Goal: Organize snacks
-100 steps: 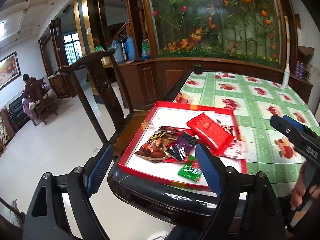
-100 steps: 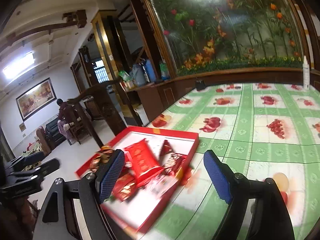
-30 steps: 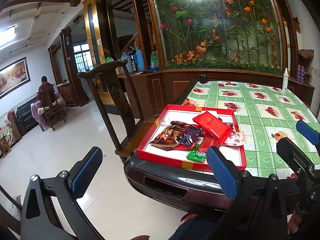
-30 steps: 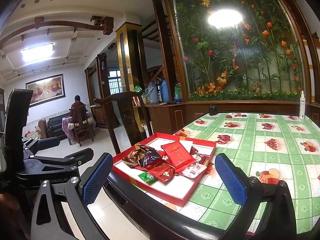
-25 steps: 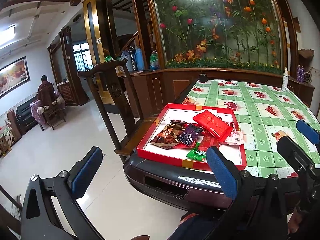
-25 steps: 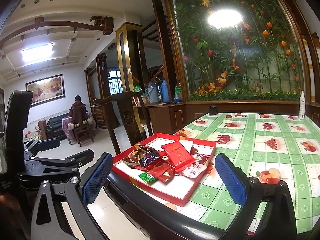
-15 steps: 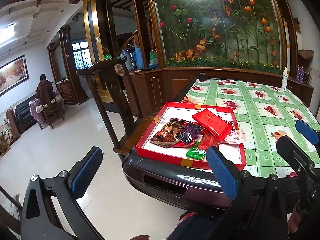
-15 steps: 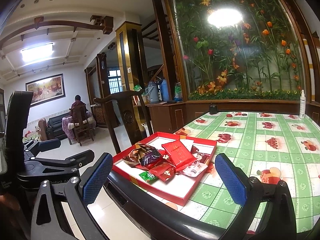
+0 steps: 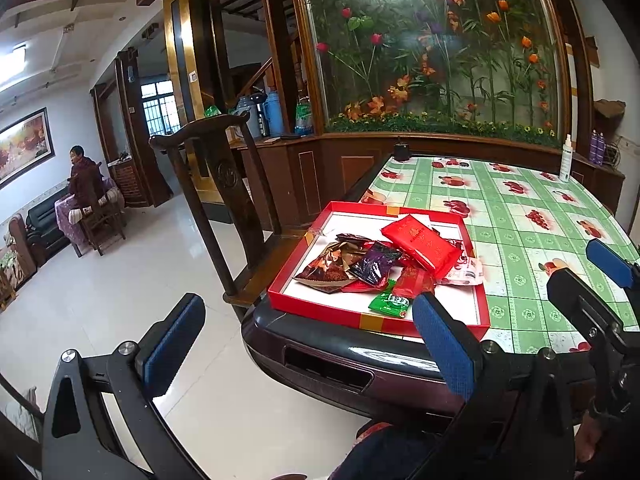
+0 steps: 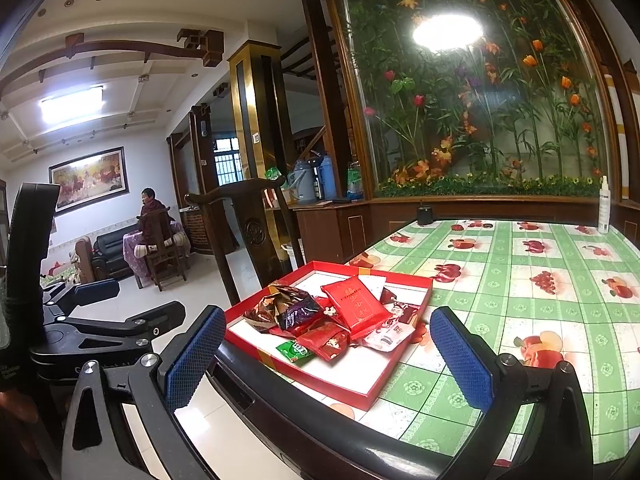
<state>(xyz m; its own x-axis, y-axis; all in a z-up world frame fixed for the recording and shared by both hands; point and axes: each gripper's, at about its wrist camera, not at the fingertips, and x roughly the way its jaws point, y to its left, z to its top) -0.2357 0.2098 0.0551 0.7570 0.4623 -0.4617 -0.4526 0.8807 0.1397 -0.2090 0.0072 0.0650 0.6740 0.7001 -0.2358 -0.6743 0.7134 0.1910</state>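
Note:
A shallow red tray (image 9: 320,310) (image 10: 320,376) with a white floor sits at the near left corner of the table. Several snack packets lie heaped in it: a large red pack (image 9: 420,246) (image 10: 354,304) on top, a dark purple packet (image 9: 374,264) (image 10: 294,312), a brown packet (image 9: 324,270), a small green packet (image 9: 389,303) (image 10: 295,349). My left gripper (image 9: 310,354) is open and empty, held off the table's near edge. My right gripper (image 10: 328,360) is open and empty, back from the tray.
The table has a green checked cloth with fruit prints (image 9: 520,216) (image 10: 540,280) and a dark rim. A dark wooden chair (image 9: 224,208) (image 10: 248,232) stands left of it. A white spray bottle (image 9: 566,160) (image 10: 604,206) and a small black object (image 9: 401,152) stand at the far edge.
Both grippers have pulled back from the tray since 3.3 s ago. Over the last second the views barely shift; the packets have not moved.

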